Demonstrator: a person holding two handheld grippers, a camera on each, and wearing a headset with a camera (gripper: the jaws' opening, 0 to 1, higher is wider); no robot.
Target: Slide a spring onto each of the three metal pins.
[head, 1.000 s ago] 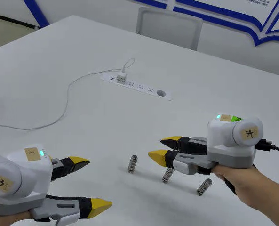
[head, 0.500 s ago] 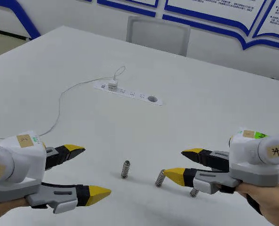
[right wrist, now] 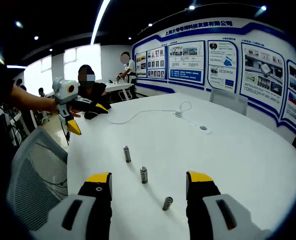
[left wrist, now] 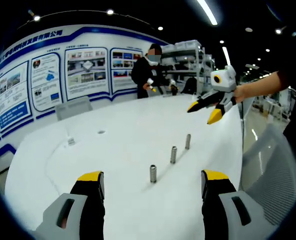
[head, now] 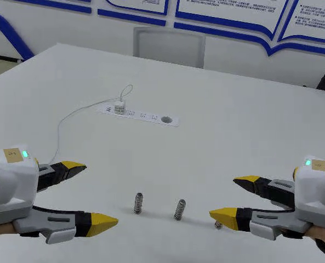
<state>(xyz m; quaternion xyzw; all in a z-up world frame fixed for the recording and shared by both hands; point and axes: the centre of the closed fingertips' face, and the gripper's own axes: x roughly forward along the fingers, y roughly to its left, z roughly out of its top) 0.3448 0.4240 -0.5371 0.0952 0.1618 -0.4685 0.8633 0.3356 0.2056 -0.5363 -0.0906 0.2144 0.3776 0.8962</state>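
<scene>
Left gripper (head: 101, 193) at 8 o'clock, jaws apart, empty. On white bench (head: 217, 137) at 6 o'clock, upright row: left spring (head: 138, 203), middle spring (head: 179, 209), right spring (head: 218, 224) just beside right gripper (head: 222, 196), 4 o'clock, jaws apart, empty.

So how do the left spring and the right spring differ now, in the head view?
The left spring stands in full sight; the right spring is partly hidden behind the lower jaw of the right gripper. The left spring has bare table around it; the right spring sits close to that jaw. Both are grey coils standing on the white table.
</scene>
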